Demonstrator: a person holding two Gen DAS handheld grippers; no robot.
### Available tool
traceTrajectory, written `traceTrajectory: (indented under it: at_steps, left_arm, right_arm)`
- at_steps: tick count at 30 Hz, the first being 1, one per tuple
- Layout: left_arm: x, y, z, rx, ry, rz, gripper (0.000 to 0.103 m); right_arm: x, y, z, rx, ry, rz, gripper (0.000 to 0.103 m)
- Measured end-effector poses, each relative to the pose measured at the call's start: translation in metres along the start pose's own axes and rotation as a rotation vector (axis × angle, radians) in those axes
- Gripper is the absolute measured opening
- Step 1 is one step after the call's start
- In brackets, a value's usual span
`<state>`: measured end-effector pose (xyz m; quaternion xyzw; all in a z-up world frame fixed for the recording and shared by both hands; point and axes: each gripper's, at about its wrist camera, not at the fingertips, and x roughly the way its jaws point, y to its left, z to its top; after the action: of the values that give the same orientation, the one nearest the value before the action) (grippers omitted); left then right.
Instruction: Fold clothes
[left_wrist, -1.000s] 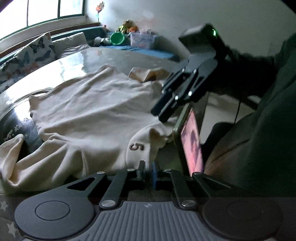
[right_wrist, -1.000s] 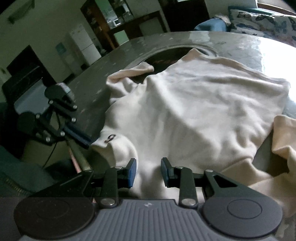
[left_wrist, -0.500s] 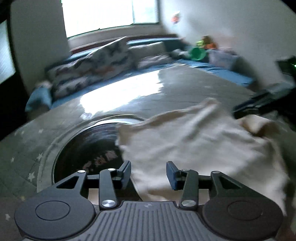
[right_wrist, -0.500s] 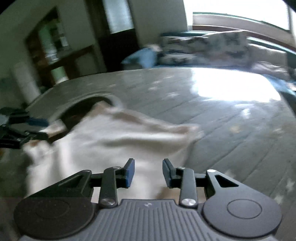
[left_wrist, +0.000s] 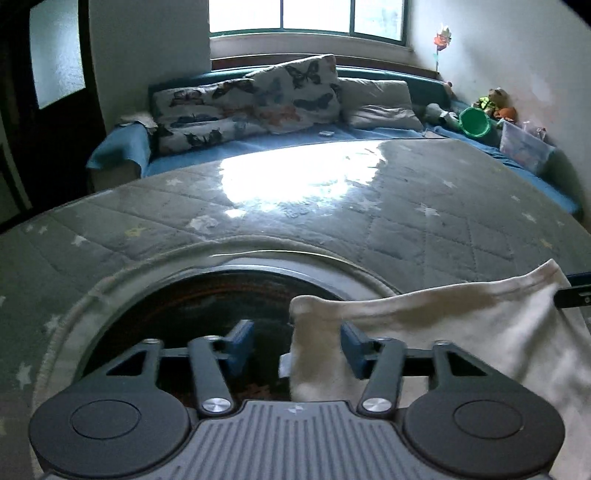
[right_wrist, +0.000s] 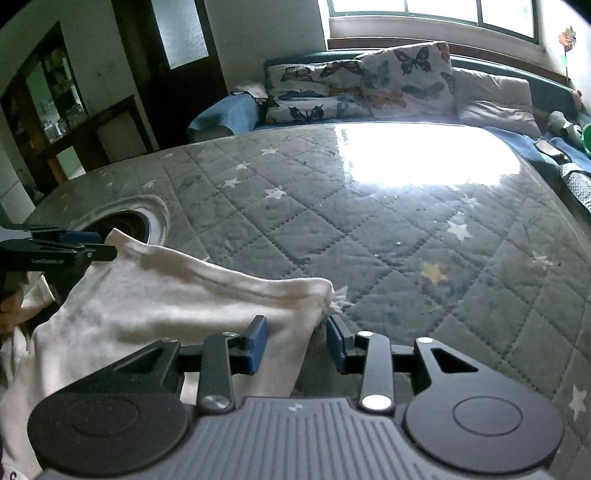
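A cream shirt (left_wrist: 461, 332) lies on the grey quilted table cover (left_wrist: 332, 229). One corner of the shirt sits between the blue pads (left_wrist: 240, 343) of my left gripper (left_wrist: 297, 345). The jaws are closing, the cloth rests against the right pad, and a gap shows on the left. The other corner of the same edge (right_wrist: 310, 295) lies between the closing jaws of my right gripper (right_wrist: 295, 343), with a gap at the right pad (right_wrist: 336, 343). In the right wrist view the left gripper (right_wrist: 74, 247) stands at the shirt's (right_wrist: 147, 295) far corner.
A round dark opening (left_wrist: 207, 306) in the table cover lies under the left gripper. Behind the table runs a blue bench (left_wrist: 258, 144) with butterfly cushions (left_wrist: 295, 96), a green bucket (left_wrist: 474, 122) and a clear box (left_wrist: 524, 147). A dark door (right_wrist: 177, 66) stands at the left.
Both grippers have swung from the near side of the shirt to one edge, each now at a corner. The left jaws went from shut to apart, then narrowed; the right jaws narrowed too.
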<state>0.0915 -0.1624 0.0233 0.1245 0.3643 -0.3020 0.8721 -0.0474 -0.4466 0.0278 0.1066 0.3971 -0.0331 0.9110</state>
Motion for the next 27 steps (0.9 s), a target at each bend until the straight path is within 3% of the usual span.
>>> traceTrajectory:
  at_steps: [2,5,13,17,21,23,27]
  left_arm:
    - [0.0,-0.001,-0.002,0.002,-0.007,-0.013,0.013]
    - [-0.005,0.0,-0.004,0.002,-0.03,0.006,0.006]
    - [-0.023,0.017,0.002,-0.036,-0.091,0.1,0.006]
    - [-0.02,0.023,0.002,-0.049,-0.073,0.133,0.006]
    - [-0.017,0.026,-0.002,-0.051,-0.03,0.14,0.011]
    - [-0.023,0.027,-0.005,-0.041,-0.039,0.144,0.023]
    - [-0.046,0.025,-0.009,-0.029,-0.065,0.127,0.024]
  right_arm:
    - [0.002,0.001,0.004,-0.004,0.007,0.007,0.016]
    - [0.006,0.004,0.01,-0.022,0.01,-0.01,0.005]
    - [0.012,0.025,0.038,-0.092,-0.069,-0.025,0.004]
    - [0.031,0.036,0.048,-0.126,-0.07,-0.032,0.004]
    - [0.034,0.052,0.047,-0.207,-0.071,-0.096,0.013]
    - [0.025,0.057,0.044,-0.217,-0.078,-0.069,0.016]
    - [0.007,0.07,0.028,-0.247,-0.043,0.006,0.018]
